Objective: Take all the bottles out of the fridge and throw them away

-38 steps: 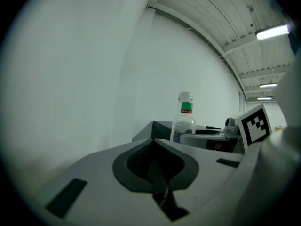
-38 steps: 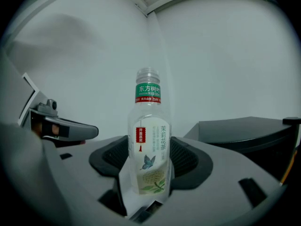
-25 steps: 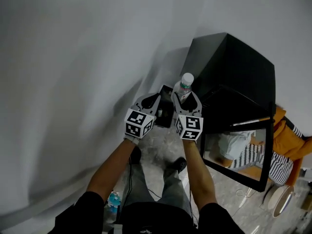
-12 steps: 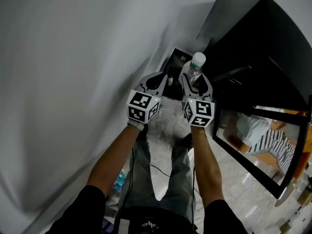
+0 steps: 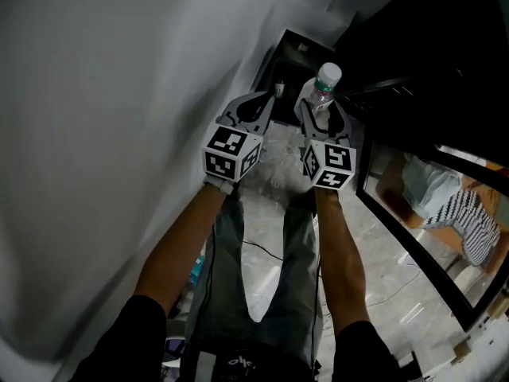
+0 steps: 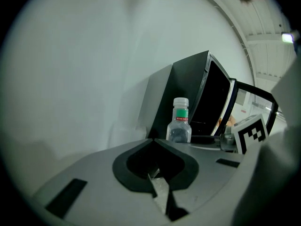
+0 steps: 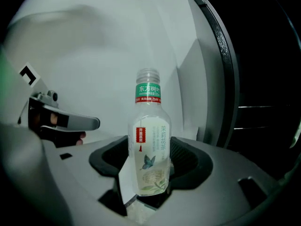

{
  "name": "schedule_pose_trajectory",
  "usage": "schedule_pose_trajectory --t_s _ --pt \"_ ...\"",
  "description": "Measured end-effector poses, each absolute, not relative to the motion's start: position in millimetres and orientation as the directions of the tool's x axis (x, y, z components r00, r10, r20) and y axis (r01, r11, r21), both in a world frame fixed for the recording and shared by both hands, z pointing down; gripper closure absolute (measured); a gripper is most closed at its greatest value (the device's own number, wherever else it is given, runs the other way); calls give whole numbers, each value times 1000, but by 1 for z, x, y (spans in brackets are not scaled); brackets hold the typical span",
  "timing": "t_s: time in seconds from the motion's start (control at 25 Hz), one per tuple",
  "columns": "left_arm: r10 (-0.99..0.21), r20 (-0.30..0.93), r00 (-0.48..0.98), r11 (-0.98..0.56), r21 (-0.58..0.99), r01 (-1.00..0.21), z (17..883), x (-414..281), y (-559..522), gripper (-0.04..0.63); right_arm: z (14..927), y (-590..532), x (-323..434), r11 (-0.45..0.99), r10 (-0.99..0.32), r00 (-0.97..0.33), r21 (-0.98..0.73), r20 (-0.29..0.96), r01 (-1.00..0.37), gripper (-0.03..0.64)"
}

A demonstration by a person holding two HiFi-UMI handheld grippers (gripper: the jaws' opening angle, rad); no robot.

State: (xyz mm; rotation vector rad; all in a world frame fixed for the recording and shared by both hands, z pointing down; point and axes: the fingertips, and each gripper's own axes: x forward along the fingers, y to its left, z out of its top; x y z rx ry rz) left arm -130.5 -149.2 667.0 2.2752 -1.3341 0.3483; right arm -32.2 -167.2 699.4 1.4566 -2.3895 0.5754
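Observation:
A clear tea bottle (image 7: 149,140) with a white cap and green neck band stands upright between the jaws of my right gripper (image 7: 149,149), which is shut on its body. In the head view that bottle (image 5: 322,86) pokes up past the right gripper (image 5: 320,103), just left of the black fridge (image 5: 429,46). My left gripper (image 5: 256,106) hangs beside it on the left, jaws shut with nothing in them; its tips meet in the left gripper view (image 6: 154,141). From there the bottle (image 6: 179,124) shows in front of the fridge (image 6: 188,93).
A dark open bin (image 5: 288,54) stands on the floor against the grey wall (image 5: 119,94), just beyond both grippers. The fridge's glass door (image 5: 433,229) swings open at the right. A thin cable (image 5: 262,249) lies on the marble floor between the person's legs.
Both grippers have sunk toward the floor, the right one still carrying the bottle. The fridge and the dark bin now show larger and nearer at the top.

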Motion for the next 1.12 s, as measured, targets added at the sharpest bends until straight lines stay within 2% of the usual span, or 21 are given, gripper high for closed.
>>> schedule_pose_trajectory --t_s 0.56,1.12 --pt "-712 494 500 -418 274 -866 757 -131 -166 595 849 -181 -49 403 -694 -453 -219 559 -889 336" --pt "-713 504 487 -412 261 -873 770 -144 -158 595 884 -182 -43 362 -692 -421 -224 586 -905 330"
